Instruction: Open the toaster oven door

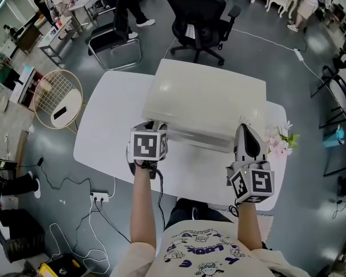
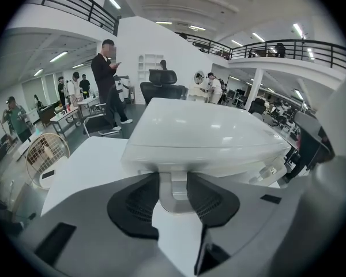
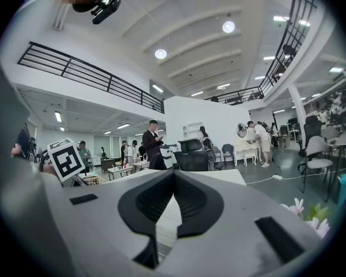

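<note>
L gripper (image 2: 174, 179) jaws pinch door handle (image 2: 174, 199) at its end post. Rigid, glossy, prob. slippery; grip firm. R gripper (image 3: 173, 175) jaws closed, empty.

Table (image 1: 104, 133) bare before toaster oven (image 1: 207, 97); flowers (image 1: 281, 138) crowd right edge.

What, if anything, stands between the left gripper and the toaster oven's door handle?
Nothing visible does. The door handle sits between the jaws of the left gripper, with the pads against its sides. Nothing lies on the table in front of the toaster oven. The right gripper, shut, sits beside its right front corner.
</note>
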